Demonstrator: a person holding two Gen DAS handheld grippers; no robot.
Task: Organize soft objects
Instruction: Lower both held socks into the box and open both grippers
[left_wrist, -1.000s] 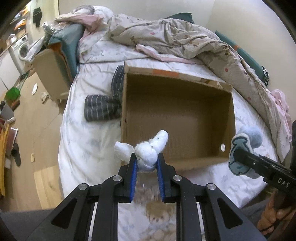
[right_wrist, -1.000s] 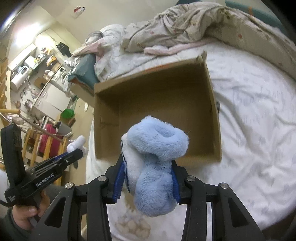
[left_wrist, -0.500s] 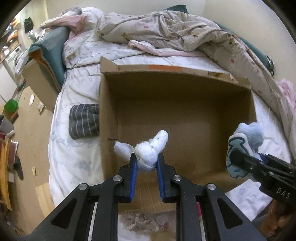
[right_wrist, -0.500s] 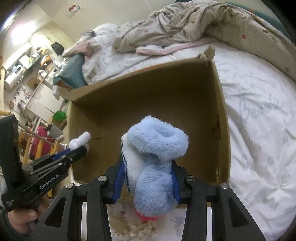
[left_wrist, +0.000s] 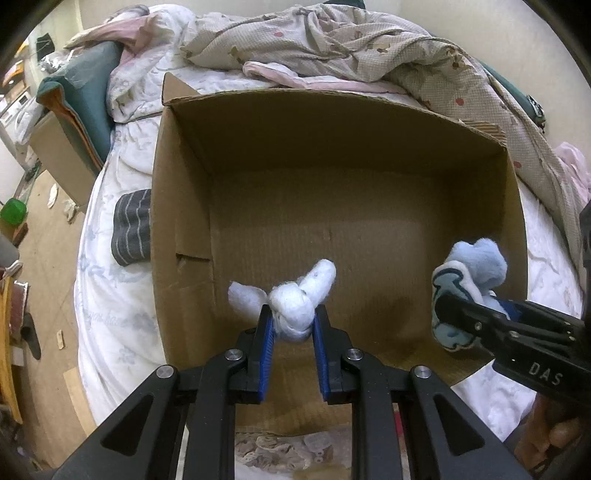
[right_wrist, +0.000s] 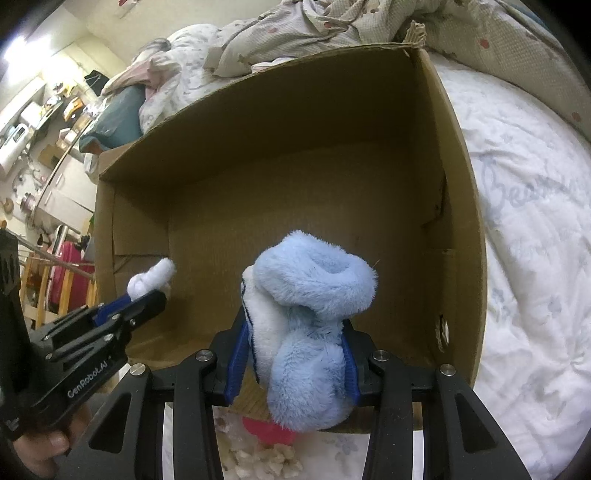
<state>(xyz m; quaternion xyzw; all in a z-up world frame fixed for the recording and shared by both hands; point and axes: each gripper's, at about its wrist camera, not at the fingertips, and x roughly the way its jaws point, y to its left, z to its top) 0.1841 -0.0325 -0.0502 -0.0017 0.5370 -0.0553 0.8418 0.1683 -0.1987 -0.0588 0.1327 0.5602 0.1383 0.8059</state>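
An open cardboard box (left_wrist: 177, 206) stands on the bed; its inside shows bare cardboard. My left gripper (left_wrist: 293, 321) is shut on a small white knotted soft toy (left_wrist: 291, 302), held over the box's near left part. My right gripper (right_wrist: 295, 332) is shut on a fluffy light-blue plush toy (right_wrist: 310, 317), held over the box's near right part. The plush also shows in the left wrist view (left_wrist: 465, 280), and the white toy in the right wrist view (right_wrist: 151, 280). The box also fills the right wrist view (right_wrist: 458, 177).
A crumpled patterned quilt (left_wrist: 351, 48) lies behind the box. A dark striped cloth (left_wrist: 131, 225) lies on the white sheet left of the box. A teal pillow (left_wrist: 81, 96) sits at the bed's far left. Wooden floor and clutter lie beyond the bed's left edge.
Both grippers have moved forward from in front of the box to over its near part, each still holding its toy. The box now fills more of both views.
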